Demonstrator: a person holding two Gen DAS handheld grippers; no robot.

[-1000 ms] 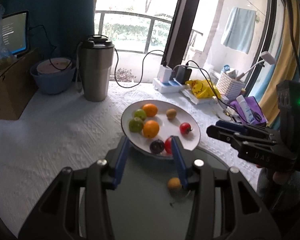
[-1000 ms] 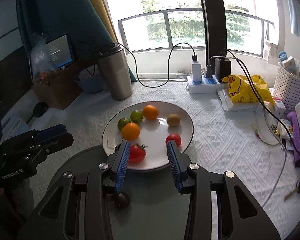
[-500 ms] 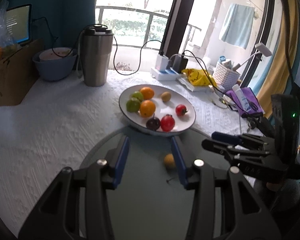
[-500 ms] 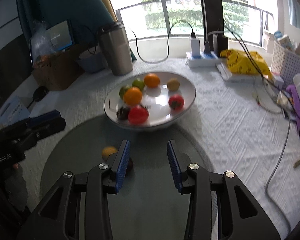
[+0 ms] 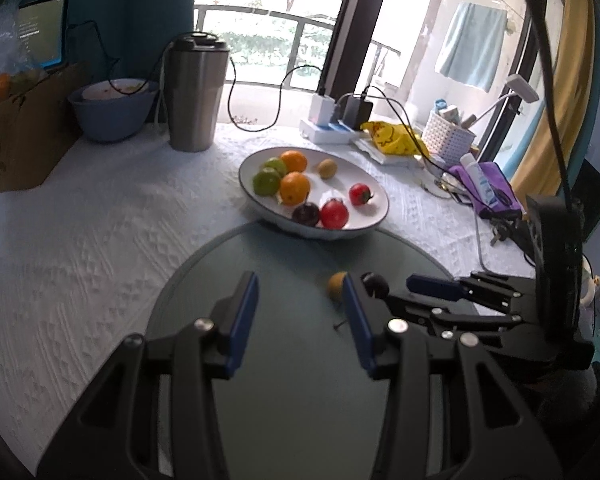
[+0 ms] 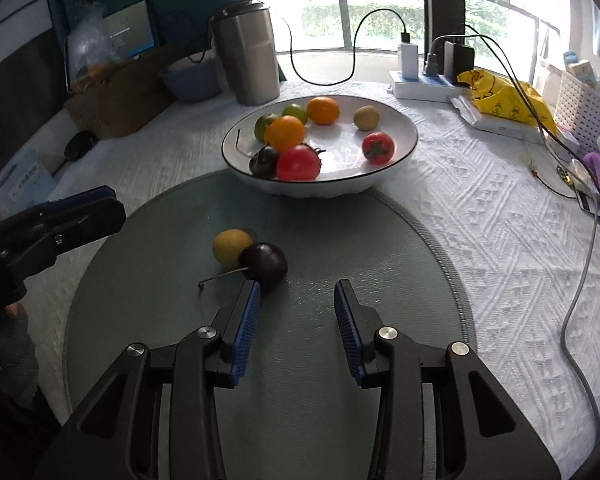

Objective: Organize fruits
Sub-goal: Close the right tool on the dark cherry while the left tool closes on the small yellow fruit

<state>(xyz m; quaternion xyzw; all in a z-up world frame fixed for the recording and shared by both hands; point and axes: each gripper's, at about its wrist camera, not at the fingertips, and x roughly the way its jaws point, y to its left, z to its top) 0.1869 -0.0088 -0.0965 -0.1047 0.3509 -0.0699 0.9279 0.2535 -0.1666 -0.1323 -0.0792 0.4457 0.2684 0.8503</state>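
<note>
Left wrist view: the left gripper is seen with jaws apart and nothing between them, over the grey-green round mat. A small yellow-brown fruit lies just past its right finger, with a dark plum beside it. The right gripper is noted at right, near the plum. Farther off, a white bowl holds two oranges, two green fruits, a kiwi, two tomatoes and one dark fruit.

Right wrist view: the right gripper is seen parted and empty; the plum sits at its left fingertip, touching the yellow fruit. The plum is judged light, smooth, bruisable and apt to roll; a grip across its widest part is advised.
</note>
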